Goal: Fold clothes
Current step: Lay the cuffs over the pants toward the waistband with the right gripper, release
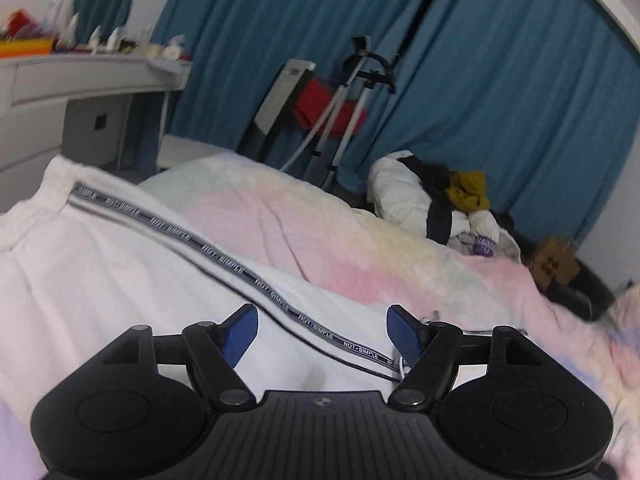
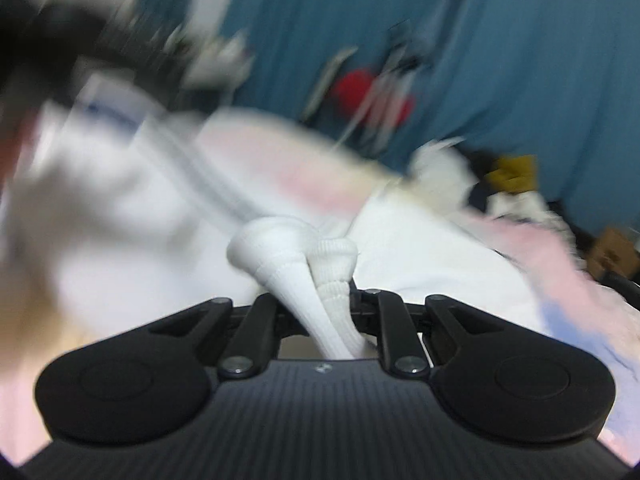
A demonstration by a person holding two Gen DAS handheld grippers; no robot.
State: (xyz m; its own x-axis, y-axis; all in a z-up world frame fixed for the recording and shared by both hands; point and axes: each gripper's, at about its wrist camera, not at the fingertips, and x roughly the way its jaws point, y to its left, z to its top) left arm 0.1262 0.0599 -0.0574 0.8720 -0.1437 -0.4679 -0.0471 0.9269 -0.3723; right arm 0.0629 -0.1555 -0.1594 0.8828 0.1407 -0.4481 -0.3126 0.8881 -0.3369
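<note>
White garment [image 1: 120, 280] under spread left gripper [image 1: 322, 334], bunched inside right gripper [image 2: 320, 300]

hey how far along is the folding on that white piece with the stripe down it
Early, by the look of it. Done: the white garment lies spread on the pastel blanket, its lettered stripe running straight. In hand: the right gripper is shut on a bunched ribbed cuff, blurred with motion; the left gripper is open above the stripe, holding nothing. Left: no finished fold shows, and a clothes pile waits behind.
</note>
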